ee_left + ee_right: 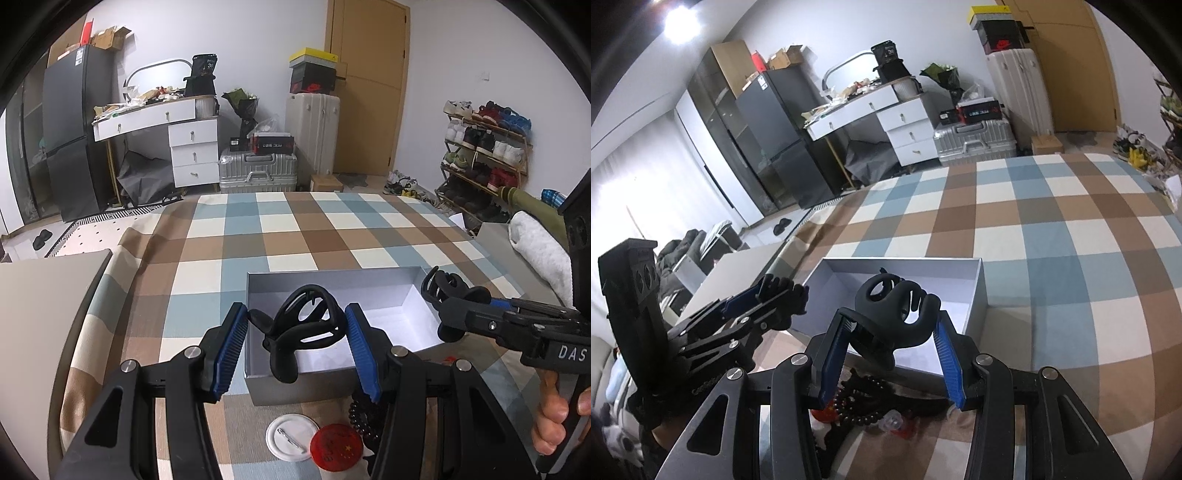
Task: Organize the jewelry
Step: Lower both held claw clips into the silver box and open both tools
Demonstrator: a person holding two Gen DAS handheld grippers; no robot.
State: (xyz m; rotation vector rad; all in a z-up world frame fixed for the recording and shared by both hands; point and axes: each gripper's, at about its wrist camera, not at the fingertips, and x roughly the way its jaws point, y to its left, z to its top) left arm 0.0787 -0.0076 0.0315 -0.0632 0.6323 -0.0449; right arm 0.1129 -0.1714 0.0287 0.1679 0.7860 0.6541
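An open grey box (317, 384) with a white inside stands on the checked cloth; it also shows in the right wrist view (979, 288). My left gripper (295, 339) is shut on a black hair claw clip (303, 328) held over the box's near part. My right gripper (894, 332) is shut on a second black hair claw clip (897, 314) over the box's near right corner; it shows in the left wrist view (452, 299) too. A white pin badge (291, 437), a red badge (336, 446) and a black bead bracelet (364, 421) lie on the cloth before the box.
The checked cloth (295, 229) covers a bed or table. A grey flat surface (40, 295) lies at the left edge. A small clear and red item (895, 422) lies near the beads (860, 402). Drawers, suitcases and a shoe rack stand beyond.
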